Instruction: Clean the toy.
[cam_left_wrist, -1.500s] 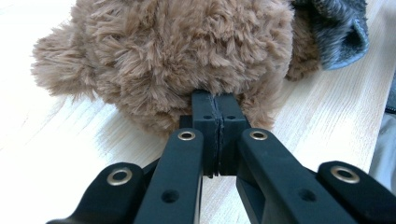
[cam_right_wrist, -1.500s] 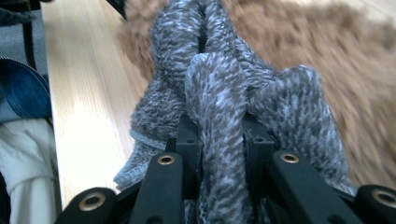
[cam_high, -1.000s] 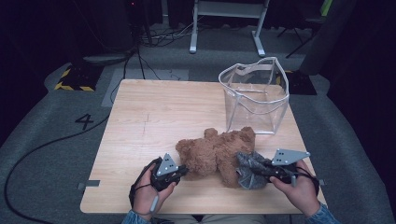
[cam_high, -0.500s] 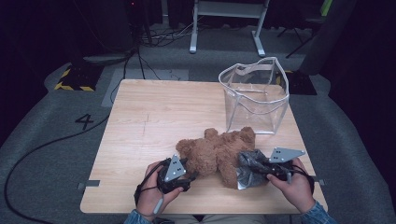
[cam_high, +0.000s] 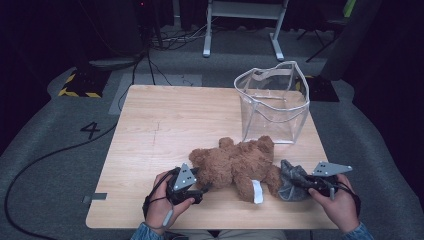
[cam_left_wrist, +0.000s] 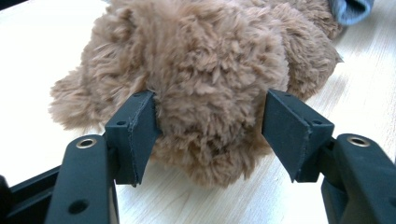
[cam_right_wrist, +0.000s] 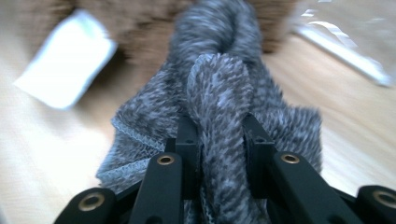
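So this looks like the undressing bit: a brown teddy bear (cam_high: 235, 165) is lying on its side near the front edge of the desk (cam_high: 165, 125), and a grey knitted garment (cam_high: 291, 180) is bunched up at its right end, just touching the bear's back end as far as I can tell. A white tag (cam_high: 256, 191) sticks out from the bear near there.

The right gripper (cam_high: 305, 184) has its jaws pinched tight on a fold of the grey knit; in the right gripper view you can see the wool (cam_right_wrist: 219, 107) squeezed between the two black jaws. The left gripper (cam_high: 202, 187) has just been opening up. In the left gripper view its jaws stand wide either side of a fluffy lump of the bear (cam_left_wrist: 205, 93), the left one brushing the fur and the right one clear of it, so nothing is actually clamped.

My read: the garment is mostly off, and the left side is regripping to anchor the bear. Next move probably needs the left gripper to close firmly on the plush so the right can pull the knit away. A clear plastic bag (cam_high: 272, 102) stands open just behind the bear, maybe where stuff ends up
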